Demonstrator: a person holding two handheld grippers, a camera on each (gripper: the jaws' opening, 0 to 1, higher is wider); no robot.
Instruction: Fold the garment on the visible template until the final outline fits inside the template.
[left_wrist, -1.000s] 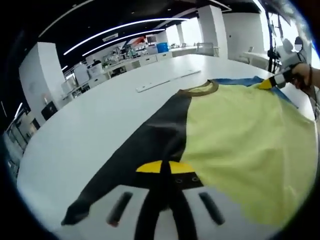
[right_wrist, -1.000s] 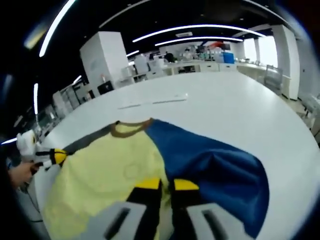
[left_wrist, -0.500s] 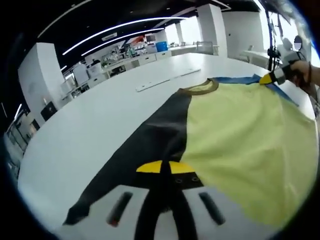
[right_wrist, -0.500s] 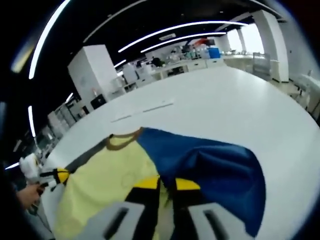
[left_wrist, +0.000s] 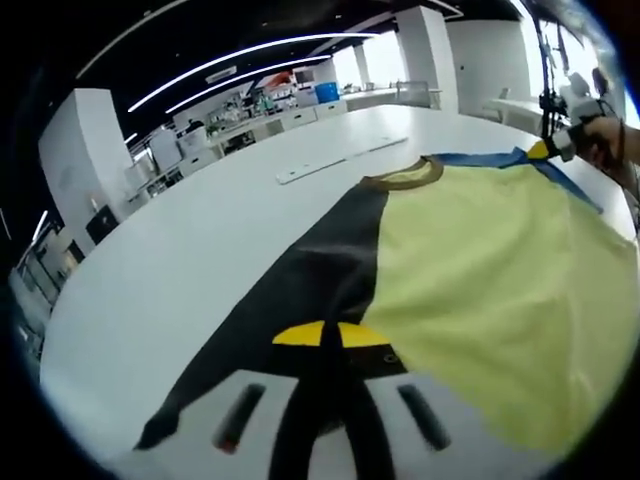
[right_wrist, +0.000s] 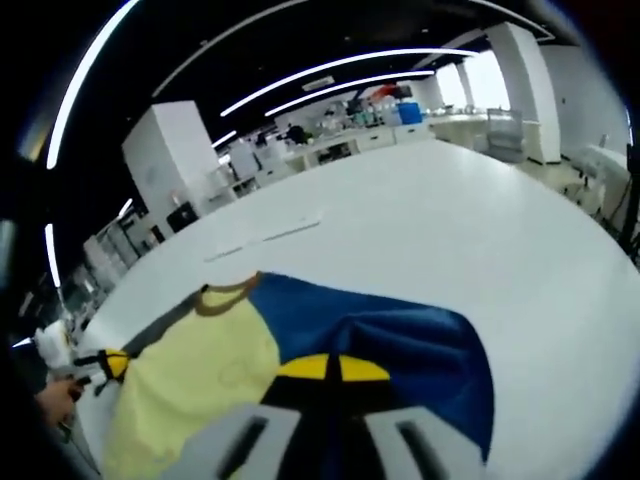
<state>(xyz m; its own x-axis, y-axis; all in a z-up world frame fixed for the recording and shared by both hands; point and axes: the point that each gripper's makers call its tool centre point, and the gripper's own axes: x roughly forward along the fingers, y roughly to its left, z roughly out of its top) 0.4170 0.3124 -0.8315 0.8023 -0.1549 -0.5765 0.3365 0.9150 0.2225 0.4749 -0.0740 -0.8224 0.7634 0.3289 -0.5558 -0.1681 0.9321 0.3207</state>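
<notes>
Pinching the garment (left_wrist: 470, 260) on the table (left_wrist: 180, 270): left tool (left_wrist: 330, 335), right tool (right_wrist: 331, 368).

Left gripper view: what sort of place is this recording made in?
Probably a large open lab or workshop hall: a big white table holding a shirt, long ceiling light strips, white pillars, and benches crowded with equipment at the back.

Garment (left_wrist: 480, 270) lay spread flat, centre-right of frame; yellow body, black sleeve lower left, blue sleeve upper right, brown collar.
</notes>
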